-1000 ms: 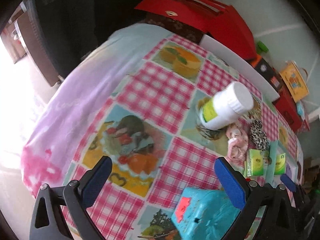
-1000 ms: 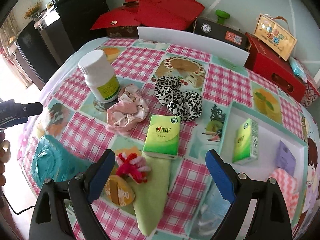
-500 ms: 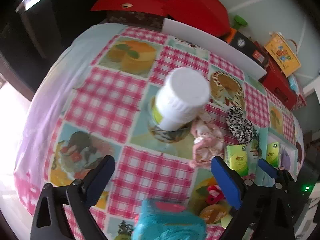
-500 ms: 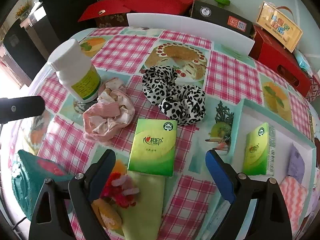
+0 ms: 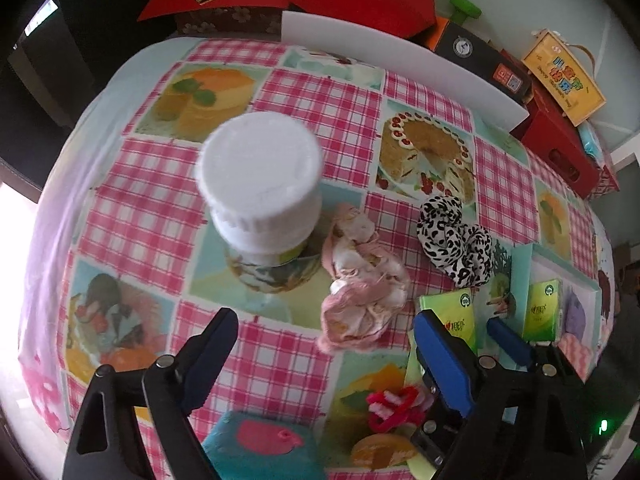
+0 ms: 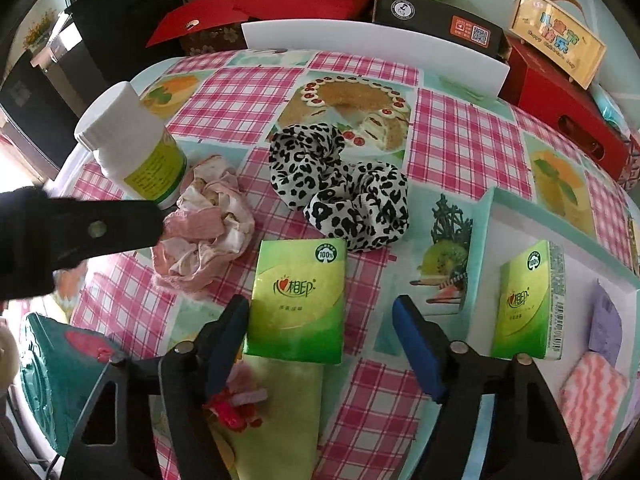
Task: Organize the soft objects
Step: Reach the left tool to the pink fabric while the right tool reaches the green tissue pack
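Note:
My right gripper [image 6: 320, 320] is open, its jaws astride the near end of a green tissue pack [image 6: 298, 300] lying flat on the checked cloth. A leopard scrunchie [image 6: 340, 196] and a pink scrunchie [image 6: 204, 232] lie just beyond it. A white tray [image 6: 486, 240] at the right holds a second green pack [image 6: 528, 300], a purple item [image 6: 606, 326] and a pink striped cloth [image 6: 592, 396]. My left gripper [image 5: 324, 344] is open and empty, with the pink scrunchie [image 5: 360, 300] just ahead of its right finger.
A white pill bottle [image 5: 260, 184] stands left of the pink scrunchie. A teal soft item [image 6: 52, 376], a red fuzzy piece [image 6: 232, 408] and a green cloth [image 6: 280, 416] lie near the front edge. A white board [image 6: 372, 52] and red boxes [image 6: 560, 96] stand at the back.
My left gripper swung right and forward over the bottle toward the pink scrunchie. My right gripper moved down and forward until its jaws flank the green tissue pack.

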{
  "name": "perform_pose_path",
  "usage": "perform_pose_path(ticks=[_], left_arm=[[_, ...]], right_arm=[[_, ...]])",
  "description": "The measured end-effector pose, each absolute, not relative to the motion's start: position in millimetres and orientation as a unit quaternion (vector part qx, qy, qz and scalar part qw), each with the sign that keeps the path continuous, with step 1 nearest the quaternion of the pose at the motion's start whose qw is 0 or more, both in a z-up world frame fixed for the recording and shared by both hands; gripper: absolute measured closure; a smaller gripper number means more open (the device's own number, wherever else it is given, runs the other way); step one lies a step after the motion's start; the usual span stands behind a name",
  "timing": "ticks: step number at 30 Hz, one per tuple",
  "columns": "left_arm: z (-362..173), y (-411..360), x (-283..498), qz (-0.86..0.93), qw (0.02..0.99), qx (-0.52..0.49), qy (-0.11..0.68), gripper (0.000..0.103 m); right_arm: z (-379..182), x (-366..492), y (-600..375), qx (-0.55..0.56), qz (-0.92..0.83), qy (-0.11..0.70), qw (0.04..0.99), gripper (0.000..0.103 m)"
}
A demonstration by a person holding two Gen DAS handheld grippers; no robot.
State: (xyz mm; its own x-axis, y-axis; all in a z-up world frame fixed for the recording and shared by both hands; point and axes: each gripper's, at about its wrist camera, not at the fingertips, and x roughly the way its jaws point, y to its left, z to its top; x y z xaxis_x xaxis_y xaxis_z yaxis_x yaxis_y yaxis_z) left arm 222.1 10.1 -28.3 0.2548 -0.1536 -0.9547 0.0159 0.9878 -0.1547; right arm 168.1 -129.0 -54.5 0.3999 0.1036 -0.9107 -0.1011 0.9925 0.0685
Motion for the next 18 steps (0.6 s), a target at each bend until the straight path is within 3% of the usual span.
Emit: perform_pose_path(ticks=[10, 18], left_arm=[[-51, -12, 241, -0.044, 0.781, -0.042, 0.622, 0.022], [-66, -24, 254, -0.052, 0.771, -0.037, 0.634, 0.052]], right_arm=[[-53, 166, -134, 0.006, 0.066, 0.547, 0.834, 0.047], [-58, 166, -139, 0.012, 0.060, 0.554, 0.830, 0.052]])
